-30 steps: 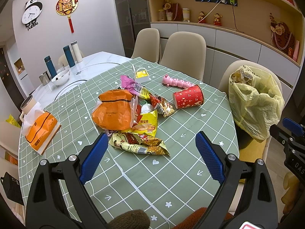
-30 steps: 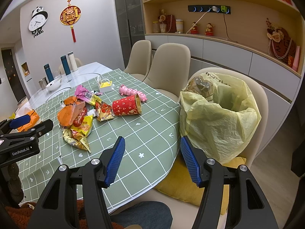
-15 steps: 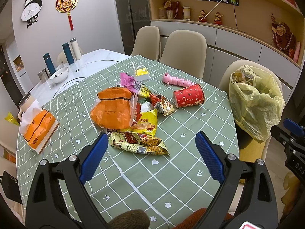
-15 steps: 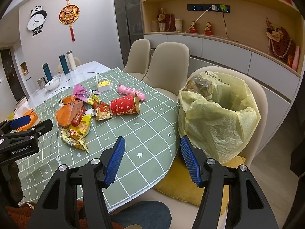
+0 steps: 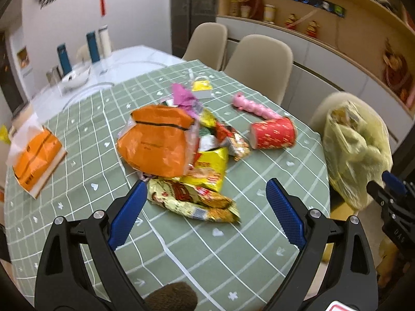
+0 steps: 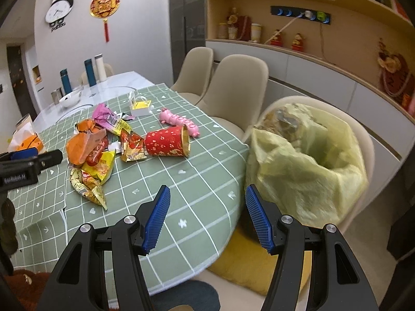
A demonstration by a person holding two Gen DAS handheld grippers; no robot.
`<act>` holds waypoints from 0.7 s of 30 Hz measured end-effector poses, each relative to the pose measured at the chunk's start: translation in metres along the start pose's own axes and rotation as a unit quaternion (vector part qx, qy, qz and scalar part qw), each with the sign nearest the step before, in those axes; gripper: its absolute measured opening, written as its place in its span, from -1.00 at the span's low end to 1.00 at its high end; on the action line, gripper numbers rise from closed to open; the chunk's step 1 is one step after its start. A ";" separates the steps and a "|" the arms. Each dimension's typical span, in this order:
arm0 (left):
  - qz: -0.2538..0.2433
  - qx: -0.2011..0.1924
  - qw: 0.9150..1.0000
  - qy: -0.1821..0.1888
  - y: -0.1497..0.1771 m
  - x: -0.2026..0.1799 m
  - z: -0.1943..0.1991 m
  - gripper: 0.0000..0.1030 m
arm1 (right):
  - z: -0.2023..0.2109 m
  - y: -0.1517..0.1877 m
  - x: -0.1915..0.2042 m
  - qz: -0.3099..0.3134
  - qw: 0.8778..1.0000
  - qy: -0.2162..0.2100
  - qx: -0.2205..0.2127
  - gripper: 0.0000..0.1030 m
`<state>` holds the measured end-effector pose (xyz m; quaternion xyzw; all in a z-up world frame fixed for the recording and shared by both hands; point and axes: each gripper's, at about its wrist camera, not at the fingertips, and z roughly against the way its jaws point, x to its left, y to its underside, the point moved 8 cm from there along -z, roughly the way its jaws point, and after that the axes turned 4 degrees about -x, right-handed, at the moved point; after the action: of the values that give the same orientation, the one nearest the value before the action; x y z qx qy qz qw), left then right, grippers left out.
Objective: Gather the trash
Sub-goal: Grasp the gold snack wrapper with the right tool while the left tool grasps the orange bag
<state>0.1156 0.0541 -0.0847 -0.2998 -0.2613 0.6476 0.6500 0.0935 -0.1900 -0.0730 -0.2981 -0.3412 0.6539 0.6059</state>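
Observation:
A heap of trash lies on the green checked table [image 5: 197, 243]: an orange plastic bag [image 5: 158, 140], a yellow snack packet [image 5: 210, 165], a cream and red wrapper [image 5: 192, 199], a pink wrapper [image 5: 184, 96] and a red paper cup [image 5: 272, 133] on its side. A yellow trash bag [image 6: 308, 155] stands open on a chair at the table's right. My left gripper [image 5: 205, 215] is open and empty, just above the cream wrapper. My right gripper [image 6: 207, 217] is open and empty over the table's near edge, left of the bag.
A pink toy [image 5: 253, 106], a small yellow-and-white box [image 5: 201, 88] and an orange packet on white paper [image 5: 36, 160] also lie on the table. Bottles and a bowl [image 5: 75, 77] stand at the far end. Beige chairs [image 5: 259, 64] line the far right side.
My left gripper has moved forward and down toward the trash heap, which looks larger now. My right gripper has shifted only slightly. Both stay open.

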 end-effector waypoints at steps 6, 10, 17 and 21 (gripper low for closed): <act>0.028 0.003 1.000 -0.011 -0.002 0.058 -0.024 0.72 | -0.048 -0.006 0.061 0.051 0.993 -0.104 0.022 0.12; 0.060 0.009 0.998 -0.026 0.002 0.099 -0.029 0.77 | -0.076 0.005 0.128 0.120 0.976 -0.176 0.046 0.11; 0.121 0.041 0.991 -0.038 0.033 0.138 -0.039 0.80 | -0.099 0.030 0.218 0.222 0.942 -0.243 0.060 0.11; 0.129 0.070 0.989 -0.022 0.048 0.135 -0.045 0.80 | -0.116 0.043 0.233 0.239 0.932 -0.253 0.101 -0.13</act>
<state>0.1192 0.1853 -0.1572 -0.2705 -0.1889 0.7489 0.5747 0.1412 0.0507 -0.1707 -0.1333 -0.3341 0.8640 0.3523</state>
